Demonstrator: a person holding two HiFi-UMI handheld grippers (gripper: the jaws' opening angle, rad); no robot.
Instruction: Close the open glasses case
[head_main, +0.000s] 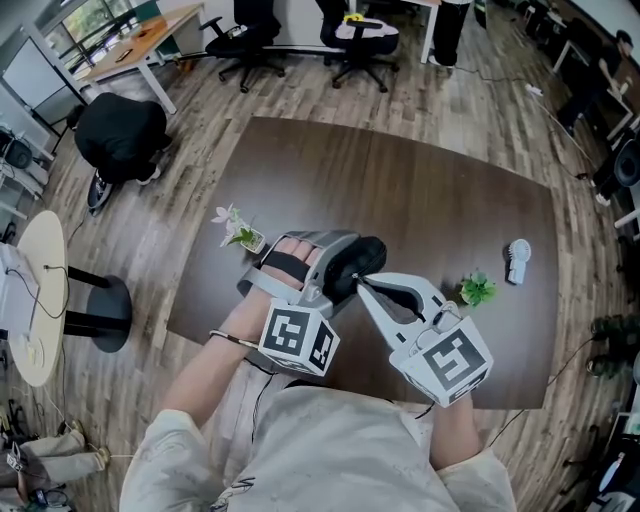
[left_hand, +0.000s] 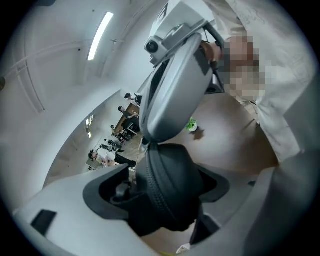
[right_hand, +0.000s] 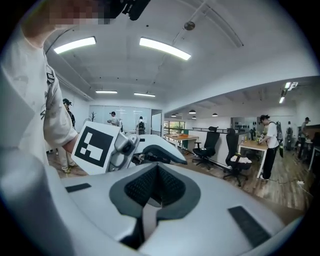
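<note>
Head view: shows a black case (head_main: 362, 262) over the desk (head_main: 450, 190), close to the front edge, between the jaws of the left gripper (head_main: 340, 270). Shows the right gripper (head_main: 363, 284) set in from the right, tips together and touching one end of the case. Gives no way to tell whether the case rests on the desk or hangs just above it.

Left gripper view: looks along the case edge-on, with the zip seam (left_hand: 152, 187) facing the camera. Finds the jaws wide apart with the case standing between them, but bare desk shows between its flank and one jaw, so no squeeze on it. Catches the right gripper's closed tips meeting the case where the seam runs out. Reads as zipped along the visible stretch; hides the far side.

Right gripper view: shows jaws fully together with nothing visible between the pads. Leaves the very tips out of sight, so cannot rule out a thin zip pull pinched there. Shows the left gripper's marker cube (right_hand: 95, 145) just ahead.

Handling, as a judgement: probably a light, semi-rigid shell with a fabric skin, not slippery, and apt to gape if released. Best clamped across both shells at mid-length, with the fine tips kept for the zip pull.
</note>
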